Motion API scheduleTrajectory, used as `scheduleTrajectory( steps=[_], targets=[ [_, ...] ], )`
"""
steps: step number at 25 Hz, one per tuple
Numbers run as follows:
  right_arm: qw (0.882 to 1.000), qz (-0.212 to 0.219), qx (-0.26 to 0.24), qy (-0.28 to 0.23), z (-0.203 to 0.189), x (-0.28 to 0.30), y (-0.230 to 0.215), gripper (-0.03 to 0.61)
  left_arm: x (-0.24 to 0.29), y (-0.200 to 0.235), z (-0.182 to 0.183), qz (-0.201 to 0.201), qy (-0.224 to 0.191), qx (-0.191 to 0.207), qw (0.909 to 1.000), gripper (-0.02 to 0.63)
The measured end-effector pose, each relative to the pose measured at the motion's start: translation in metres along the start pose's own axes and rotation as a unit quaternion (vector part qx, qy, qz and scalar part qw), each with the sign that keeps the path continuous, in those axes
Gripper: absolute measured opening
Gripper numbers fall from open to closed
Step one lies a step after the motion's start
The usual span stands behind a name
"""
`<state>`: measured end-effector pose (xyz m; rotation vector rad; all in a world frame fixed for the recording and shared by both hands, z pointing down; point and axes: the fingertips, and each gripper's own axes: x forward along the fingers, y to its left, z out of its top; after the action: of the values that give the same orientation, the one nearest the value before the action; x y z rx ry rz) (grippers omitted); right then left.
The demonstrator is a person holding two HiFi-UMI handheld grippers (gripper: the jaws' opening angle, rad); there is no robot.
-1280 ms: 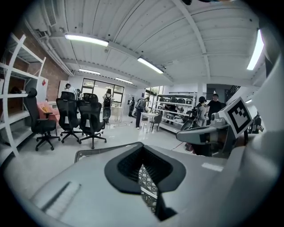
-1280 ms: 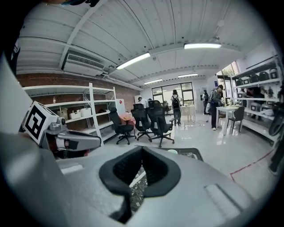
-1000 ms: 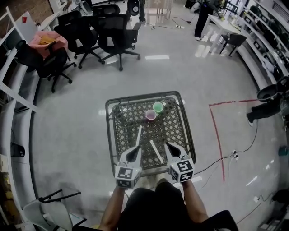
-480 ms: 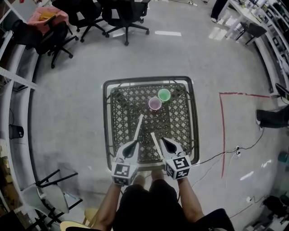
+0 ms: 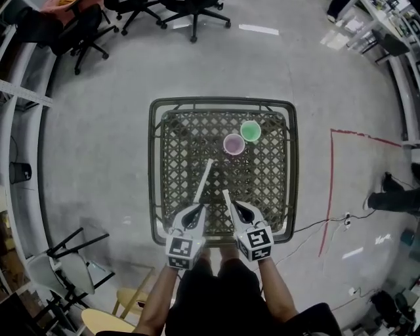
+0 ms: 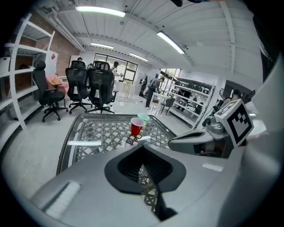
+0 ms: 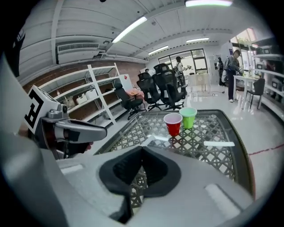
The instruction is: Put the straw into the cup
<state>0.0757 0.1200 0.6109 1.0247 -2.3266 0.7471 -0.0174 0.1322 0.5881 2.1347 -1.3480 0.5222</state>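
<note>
The left gripper and right gripper hung side by side over the near edge of the table, each with its jaws pressed together and holding nothing. Two straws lay flat on the mesh. The left straw ran from mid-table toward the left gripper's tip, and the right straw toward the right gripper's. Their near ends seemed to sit just under the tips, though height was hard to judge. The red cup and green cup stood upright, touching, far and right of centre, inside the raised rim. Bare mesh spread to their left. Open floor ringed the table. Chairs stood well off on the far side, and a cable lay near right.
</note>
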Motion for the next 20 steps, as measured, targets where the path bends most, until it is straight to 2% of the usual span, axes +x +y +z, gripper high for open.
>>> scheduleTrajectory(
  steps=[12,20],
  targets=[
    [0.999,0.009,0.014,0.048,-0.072,0.05,-0.013,0.002,0.033,0.018,-0.072,-0.001,0.045,-0.026,0.9986,0.006],
    [0.997,-0.019,0.019,0.072,-0.087,0.065,-0.023,0.017,0.04,0.021,-0.081,-0.012,0.057,-0.026,0.998,0.006]
  ],
)
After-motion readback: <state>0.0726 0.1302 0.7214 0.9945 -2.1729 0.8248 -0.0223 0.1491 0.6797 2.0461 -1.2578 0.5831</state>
